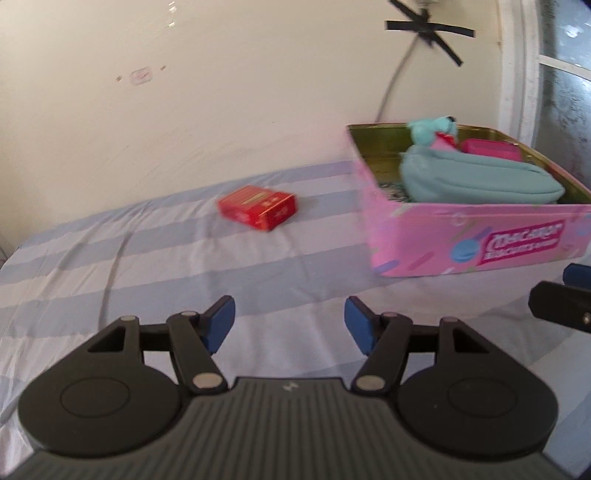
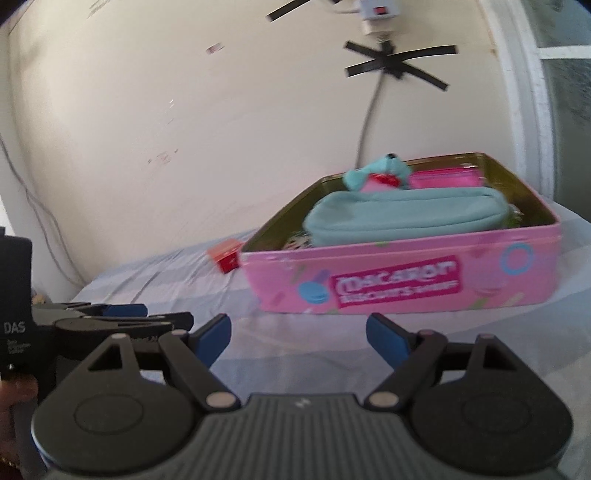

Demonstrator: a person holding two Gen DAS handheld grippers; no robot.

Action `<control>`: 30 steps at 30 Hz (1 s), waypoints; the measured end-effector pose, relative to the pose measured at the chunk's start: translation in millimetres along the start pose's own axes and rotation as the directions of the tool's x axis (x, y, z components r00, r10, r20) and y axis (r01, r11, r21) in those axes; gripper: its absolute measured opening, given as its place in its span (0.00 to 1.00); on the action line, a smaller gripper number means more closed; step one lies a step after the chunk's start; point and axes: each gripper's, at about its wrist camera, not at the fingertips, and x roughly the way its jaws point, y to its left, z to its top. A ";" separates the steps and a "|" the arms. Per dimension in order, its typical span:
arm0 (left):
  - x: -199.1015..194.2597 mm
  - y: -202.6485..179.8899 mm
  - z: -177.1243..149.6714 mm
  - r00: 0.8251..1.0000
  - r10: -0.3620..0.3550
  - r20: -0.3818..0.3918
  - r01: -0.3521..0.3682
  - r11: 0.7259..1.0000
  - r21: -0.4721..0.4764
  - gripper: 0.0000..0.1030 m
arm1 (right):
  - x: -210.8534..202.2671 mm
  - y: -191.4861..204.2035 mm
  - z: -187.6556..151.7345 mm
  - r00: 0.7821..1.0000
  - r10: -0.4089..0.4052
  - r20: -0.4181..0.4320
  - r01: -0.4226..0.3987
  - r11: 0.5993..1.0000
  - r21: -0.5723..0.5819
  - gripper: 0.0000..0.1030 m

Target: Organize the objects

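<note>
A pink tin box stands on the striped bedsheet at the right; it also shows in the right wrist view. Inside lie a teal pouch, a teal plush toy and a pink item. A small red box lies on the sheet left of the tin, partly hidden behind it in the right wrist view. My left gripper is open and empty, well short of the red box. My right gripper is open and empty in front of the tin.
The bed runs along a cream wall with a taped cable. A window frame is at the far right. The left gripper shows at the left edge of the right wrist view.
</note>
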 end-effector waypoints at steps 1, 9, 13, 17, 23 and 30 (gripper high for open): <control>1.9 4.7 -1.1 1.000 0.005 -0.003 -0.005 1.000 -0.007 0.66 | 2.8 6.0 -0.1 1.000 0.003 -0.007 -0.004 1.000 -0.014 0.81; 22.8 51.8 -12.6 0.997 0.060 -0.038 -0.062 0.996 -0.062 0.66 | 26.9 53.4 -1.0 0.997 0.043 -0.062 -0.051 0.991 -0.127 0.81; 33.3 76.7 -17.6 0.993 0.103 -0.049 -0.107 0.991 -0.085 0.66 | 45.8 79.3 -0.8 0.992 0.080 -0.101 -0.098 0.977 -0.189 0.81; 43.6 106.5 -22.8 0.987 0.155 -0.053 -0.160 0.980 -0.118 0.66 | 67.2 104.5 1.2 0.984 0.114 -0.136 -0.145 0.958 -0.247 0.81; 59.4 155.7 -30.1 0.971 0.231 -0.061 -0.239 0.941 -0.238 0.67 | 111.7 140.7 19.1 0.985 0.116 -0.128 -0.153 0.928 -0.340 0.81; 57.2 167.5 -34.9 0.977 0.206 -0.048 -0.210 0.918 -0.336 0.67 | 201.7 168.7 62.6 0.996 -0.002 -0.093 -0.036 0.915 -0.402 0.87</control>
